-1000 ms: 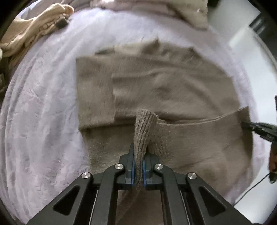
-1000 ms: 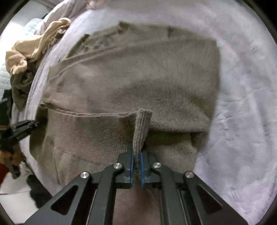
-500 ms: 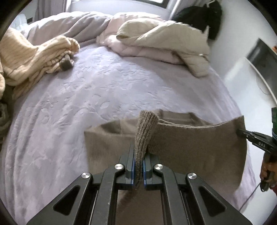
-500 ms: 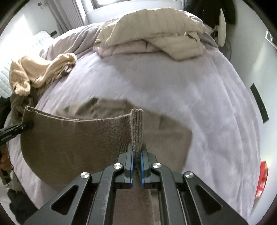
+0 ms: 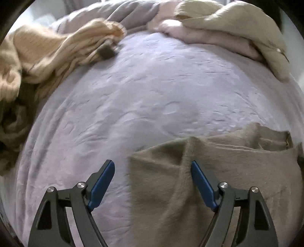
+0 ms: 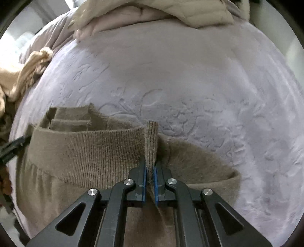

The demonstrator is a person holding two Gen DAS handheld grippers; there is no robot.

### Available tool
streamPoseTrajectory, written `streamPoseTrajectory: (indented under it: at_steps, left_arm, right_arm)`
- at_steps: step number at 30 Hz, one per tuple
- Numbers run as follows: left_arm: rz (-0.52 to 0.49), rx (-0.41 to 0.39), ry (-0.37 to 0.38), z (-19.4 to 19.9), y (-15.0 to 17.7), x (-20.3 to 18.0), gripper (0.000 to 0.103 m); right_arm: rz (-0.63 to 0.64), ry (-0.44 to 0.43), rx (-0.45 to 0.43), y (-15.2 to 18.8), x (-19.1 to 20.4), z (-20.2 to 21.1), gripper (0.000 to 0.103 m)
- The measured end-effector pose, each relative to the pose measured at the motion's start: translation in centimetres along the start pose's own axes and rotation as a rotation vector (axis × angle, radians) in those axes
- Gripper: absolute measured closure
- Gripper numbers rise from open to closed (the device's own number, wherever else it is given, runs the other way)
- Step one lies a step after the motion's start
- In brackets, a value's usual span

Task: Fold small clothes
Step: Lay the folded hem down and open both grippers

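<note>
A brown knit sweater point(image 5: 218, 171) lies folded over on the lilac bedspread point(image 5: 152, 91). My left gripper point(image 5: 153, 176) is open and empty, its jaws spread wide over the sweater's left edge. My right gripper point(image 6: 150, 167) is shut on the ribbed hem of the sweater point(image 6: 91, 152) and holds that corner up over the folded body. The left gripper's black tip point(image 6: 11, 148) shows at the far left of the right wrist view.
A cream ribbed garment point(image 5: 53, 49) is heaped at the back left of the bed. A beige and pink duvet pile point(image 5: 228, 32) lies along the back; it also shows in the right wrist view point(image 6: 152, 13).
Both grippers carried the hem forward over the sweater's body. My left gripper has opened and let go of the hem. The right gripper still holds its corner.
</note>
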State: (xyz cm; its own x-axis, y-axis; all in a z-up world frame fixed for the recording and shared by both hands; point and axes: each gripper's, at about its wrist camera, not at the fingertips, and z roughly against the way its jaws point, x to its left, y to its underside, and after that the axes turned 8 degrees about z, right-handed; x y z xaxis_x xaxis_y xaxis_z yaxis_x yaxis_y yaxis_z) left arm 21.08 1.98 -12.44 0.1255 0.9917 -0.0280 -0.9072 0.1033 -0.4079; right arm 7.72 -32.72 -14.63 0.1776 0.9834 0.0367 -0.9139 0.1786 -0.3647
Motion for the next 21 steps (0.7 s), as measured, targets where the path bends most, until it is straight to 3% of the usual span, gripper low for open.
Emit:
streamPoseTrajectory:
  at_steps: [3,4,6,8,12,16,21]
  left_arm:
    - [0.038,0.016,-0.012,1.3,0.2,2.3,0.02]
    - [0.041,0.023,-0.003,1.9,0.4,2.9,0.02]
    - [0.05,0.048,0.03,3.3,1.5,4.2,0.02]
    - [0.078,0.084,0.077,4.5,3.3,5.6,0.02]
    - [0.19,0.188,0.156,6.8,8.7,8.0,0.02]
    - [0.319,0.258,0.193,8.3,13.9,9.9,0.02]
    - [0.503,0.379,0.292,6.7,18.5,10.0,0.02]
  right_arm:
    - [-0.091,-0.056,-0.009,0.0,-1.5,0.7,0.086]
    - [-0.119,-0.039,-0.008,0.0,-2.1,1.0,0.065]
    - [-0.157,0.017,-0.006,0.2,-3.0,1.9,0.046]
    - [-0.205,-0.017,-0.031,0.8,-3.8,3.2,0.046]
    - [-0.294,-0.174,-0.062,3.9,-4.2,6.0,0.046]
    - [-0.389,-0.379,-0.036,10.2,-2.4,8.0,0.046]
    - [-0.573,-0.526,0.029,19.3,0.0,8.0,0.046]
